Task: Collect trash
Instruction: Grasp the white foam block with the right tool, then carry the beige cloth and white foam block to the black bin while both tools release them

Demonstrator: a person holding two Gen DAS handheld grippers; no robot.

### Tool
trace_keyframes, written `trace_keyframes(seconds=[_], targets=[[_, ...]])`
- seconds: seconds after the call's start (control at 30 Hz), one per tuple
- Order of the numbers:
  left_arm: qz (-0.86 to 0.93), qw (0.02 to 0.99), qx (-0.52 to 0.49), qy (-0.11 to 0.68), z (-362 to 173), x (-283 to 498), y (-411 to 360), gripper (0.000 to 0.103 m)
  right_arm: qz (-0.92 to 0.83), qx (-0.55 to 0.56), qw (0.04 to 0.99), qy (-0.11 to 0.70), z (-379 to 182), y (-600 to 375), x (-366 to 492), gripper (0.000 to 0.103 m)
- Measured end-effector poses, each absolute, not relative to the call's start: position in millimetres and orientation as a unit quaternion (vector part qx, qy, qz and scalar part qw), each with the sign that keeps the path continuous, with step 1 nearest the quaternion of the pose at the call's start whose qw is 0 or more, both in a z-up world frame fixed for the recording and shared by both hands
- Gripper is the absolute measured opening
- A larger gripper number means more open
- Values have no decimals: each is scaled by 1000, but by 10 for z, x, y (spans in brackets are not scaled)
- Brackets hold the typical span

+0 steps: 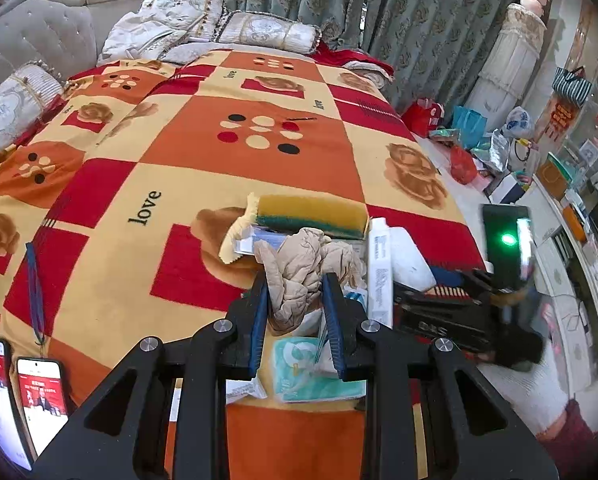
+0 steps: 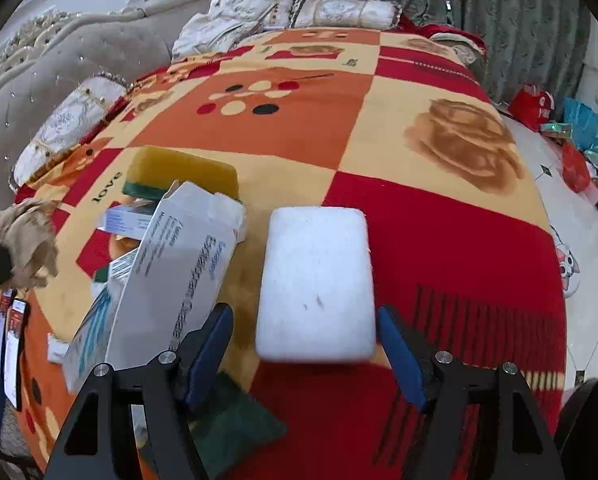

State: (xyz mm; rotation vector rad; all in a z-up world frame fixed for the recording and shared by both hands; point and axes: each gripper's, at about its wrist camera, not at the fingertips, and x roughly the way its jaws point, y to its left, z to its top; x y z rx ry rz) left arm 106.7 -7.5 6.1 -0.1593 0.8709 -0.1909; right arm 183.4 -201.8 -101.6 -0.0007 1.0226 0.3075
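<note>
Bed blanket (image 2: 439, 240), red/orange patchwork, fills both views; trash sits clustered at its near edge. Biggest pc: flattened white carton (image 2: 179, 276), lying diagonal, left of centre in right wrist view. Next, white foam block (image 2: 317, 284), just right of carton, flat on the blanket. Far-left of those, yellow/green sponge (image 2: 181, 172). Smallest: crumpled beige wad (image 1: 299, 276).

Left gripper (image 1: 295, 312) is narrow, clamped on the wad, lifted above the pile. Right gripper (image 2: 305, 356) is wide, nothing pinched; foam block sits btwn its fingers, pads not on it.

Step in hand, prob: take the foam block. Do it well: centre block btwn pads, go lower so fingers straddle its short sides, keep left pad clear of carton edge, squeeze gently since foam likely compresses.
</note>
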Motion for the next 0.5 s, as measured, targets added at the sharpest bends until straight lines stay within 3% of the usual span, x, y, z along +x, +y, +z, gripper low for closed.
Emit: trace_keyframes(seconds=[0.03,0.07,0.5], targets=[[-94,899,-76,420,67,1057,-92,24,150,8,858,491,-1057,-2044,1854,68],[-97,899,-75,420,79,1041,-112,24,147,14,859,491,-1068,-2081,1842,54],[-159,895,-58,413,201,839,-720,24,118,35,895,428,-621,-2791,929,54]])
